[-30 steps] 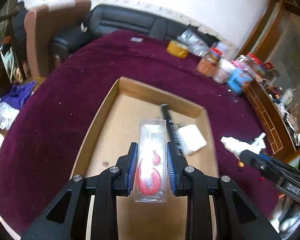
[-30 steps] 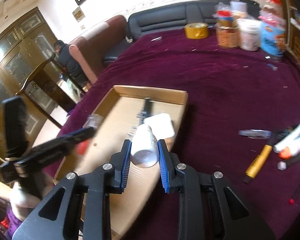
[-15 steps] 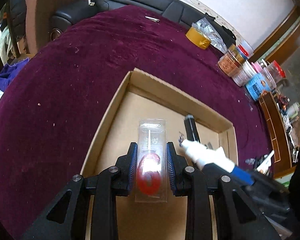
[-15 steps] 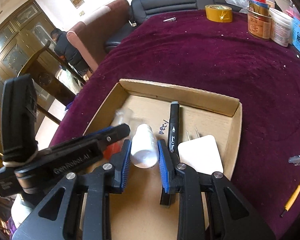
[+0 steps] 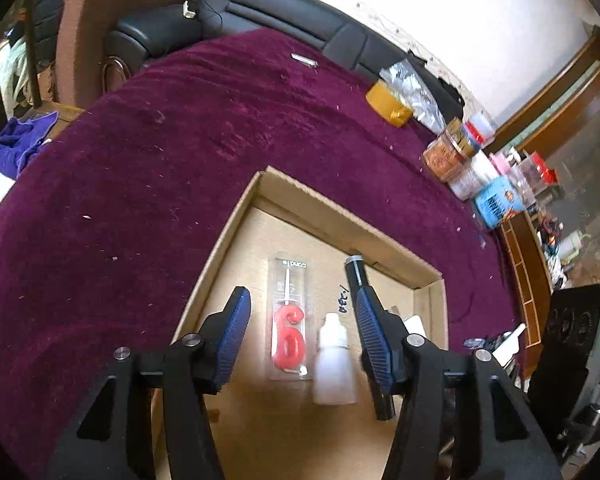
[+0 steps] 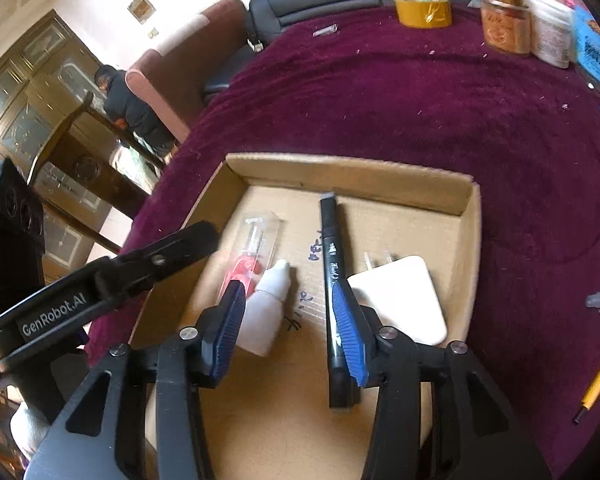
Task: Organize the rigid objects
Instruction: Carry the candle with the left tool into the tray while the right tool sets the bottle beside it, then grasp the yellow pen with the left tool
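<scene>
A shallow cardboard box (image 5: pixel 340 220) (image 6: pixel 352 176) lies on the purple tablecloth. On its floor lie a clear pack with a red number candle (image 5: pixel 290 320) (image 6: pixel 252 248), a small white bottle (image 5: pixel 334 368) (image 6: pixel 266 308), a black marker (image 5: pixel 356 276) (image 6: pixel 332 264) and a white plug charger (image 6: pixel 400 300). My left gripper (image 5: pixel 302 308) hangs over the candle pack with its jaws opening, pads clear of the pack. The jaws of my right gripper (image 6: pixel 287 296) are opening too. The bottle lies beside its left pad, and the marker runs under its right finger. The left gripper's arm (image 6: pixel 140 268) reaches in from the left.
At the table's far side stand a yellow tape roll (image 5: pixel 390 106) (image 6: pixel 424 10) and several jars (image 5: pixel 448 152) (image 6: pixel 504 28). A yellow pencil (image 6: pixel 598 380) lies right of the box. A black sofa (image 5: pixel 260 12) and a chair stand behind; a person in a dark coat (image 6: pixel 128 104) sits at the far left.
Both grippers came down over the box and their jaws opened. The candle pack and the white bottle were let go and now lie on the box floor.
</scene>
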`<state>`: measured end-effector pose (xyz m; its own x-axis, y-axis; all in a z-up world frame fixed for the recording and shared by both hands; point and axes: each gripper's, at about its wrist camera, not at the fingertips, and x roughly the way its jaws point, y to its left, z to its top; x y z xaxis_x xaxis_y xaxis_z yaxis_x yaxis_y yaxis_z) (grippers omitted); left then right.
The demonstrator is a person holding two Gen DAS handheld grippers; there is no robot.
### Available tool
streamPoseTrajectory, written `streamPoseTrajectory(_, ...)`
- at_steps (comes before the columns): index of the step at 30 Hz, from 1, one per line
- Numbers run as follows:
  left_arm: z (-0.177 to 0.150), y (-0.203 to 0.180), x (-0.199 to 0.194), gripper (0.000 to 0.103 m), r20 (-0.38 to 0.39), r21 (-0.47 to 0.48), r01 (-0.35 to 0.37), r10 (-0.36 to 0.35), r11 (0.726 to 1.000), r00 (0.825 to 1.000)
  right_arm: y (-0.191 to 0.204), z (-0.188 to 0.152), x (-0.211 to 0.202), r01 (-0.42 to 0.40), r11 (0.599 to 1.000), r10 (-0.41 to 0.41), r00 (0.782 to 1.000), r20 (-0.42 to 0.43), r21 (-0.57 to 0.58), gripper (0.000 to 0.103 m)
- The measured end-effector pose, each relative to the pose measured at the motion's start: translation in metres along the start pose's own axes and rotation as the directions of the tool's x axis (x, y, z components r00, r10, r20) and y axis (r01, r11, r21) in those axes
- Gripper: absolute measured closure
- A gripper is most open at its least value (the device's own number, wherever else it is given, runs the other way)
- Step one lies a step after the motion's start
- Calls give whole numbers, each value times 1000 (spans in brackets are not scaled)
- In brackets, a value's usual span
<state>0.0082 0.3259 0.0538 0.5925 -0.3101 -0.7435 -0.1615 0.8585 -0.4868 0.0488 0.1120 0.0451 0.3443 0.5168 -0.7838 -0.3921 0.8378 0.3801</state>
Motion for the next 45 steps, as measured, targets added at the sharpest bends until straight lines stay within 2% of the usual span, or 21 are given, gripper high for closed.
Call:
streamPoseTrajectory(5, -9, -7, -26, 51, 42, -7, 9, -9, 1000, 999, -12, -8, -52, 49, 998, -46, 994, 102, -30, 59)
streamPoseTrajectory(8, -20, -24, -40, 49, 58, 13, 40, -40, 999, 998, -23, -21, -102, 172, 982, -151, 963, 223, -77, 55)
streamPoseTrajectory(9, -26, -35, -45, 49, 61, 34, 57, -59, 998, 996, -28, -28, -123, 238, 967, -204, 936, 288, -89, 50)
streamPoseTrajectory(10, -31, -45, -49, 48, 62, 54, 71, -74, 996, 995, -33, -34, -137, 282, 955, -238, 913, 332, -90, 38)
streamPoseTrajectory(11, -36, -57, -51, 45, 63, 80, 85, -90, 993, 994, -39, -43, -156, 349, 934, -289, 870, 399, -83, 25)
streamPoseTrajectory(12, -44, -72, -54, 44, 63, 119, 98, -106, 988, 992, -47, -53, -172, 406, 912, -334, 823, 459, -64, 18)
streamPoseTrajectory(14, -55, -97, -53, 40, 53, 175, 108, -119, 979, 991, -70, -71, -197, 481, 877, -395, 736, 550, -13, 14)
streamPoseTrajectory(15, -63, -114, -49, 39, 33, 209, 119, -129, 971, 991, -85, -76, -204, 491, 871, -410, 714, 568, 11, 14)
streamPoseTrajectory(16, -70, -125, -44, 39, 13, 233, 131, -138, 963, 990, -102, -77, -208, 496, 867, -433, 709, 556, 43, 13)
streamPoseTrajectory(19, -94, -162, -23, 39, -61, 301, 158, -147, 940, 987, -168, -78, -210, 464, 868, -494, 763, 417, 177, 13)
streamPoseTrajectory(23, -129, -199, 4, 39, -142, 378, 171, -125, 910, 982, -245, -98, -218, 429, 827, -551, 748, 370, 363, 13)
streamPoseTrajectory(26, -152, -227, 21, 39, -172, 457, 150, -78, 877, 982, -285, -115, -222, 361, 813, -543, 753, 371, 458, 13)
streamPoseTrajectory(27, -159, -233, 25, 39, -175, 474, 141, -63, 869, 982, -293, -122, -224, 345, 811, -539, 754, 376, 472, 13)
streamPoseTrajectory(29, -163, -243, 35, 39, -181, 493, 124, -38, 861, 983, -309, -127, -226, 265, 805, -500, 786, 365, 531, 13)
streamPoseTrajectory(33, -167, -264, 62, 39, -147, 540, 63, 21, 839, 989, -311, -131, -230, 212, 814, -466, 793, 391, 541, 13)
streamPoseTrajectory(36, -170, -280, 88, 40, -105, 605, 3, 76, 796, 992, -313, -131, -228, 201, 822, -450, 804, 389, 533, 13)
streamPoseTrajectory(37, -171, -285, 98, 45, -91, 634, -22, 103, 773, 991, -313, -131, -227, 195, 822, -445, 807, 389, 535, 13)
streamPoseTrajectory(38, -172, -290, 107, 59, -83, 656, -38, 122, 754, 989, -315, -133, -228, 187, 822, -439, 809, 391, 537, 13)
streamPoseTrajectory(40, -171, -297, 119, 73, -56, 678, -69, 145, 732, 988, -318, -134, -228, 171, 824, -429, 811, 398, 541, 13)
streamPoseTrajectory(41, -171, -301, 121, 92, -56, 686, -69, 147, 725, 988, -320, -134, -228, 168, 823, -428, 811, 399, 542, 13)
streamPoseTrajectory(45, -176, -302, 119, 96, -79, 689, -48, 141, 723, 987, -321, -133, -227, 164, 823, -425, 813, 398, 544, 13)
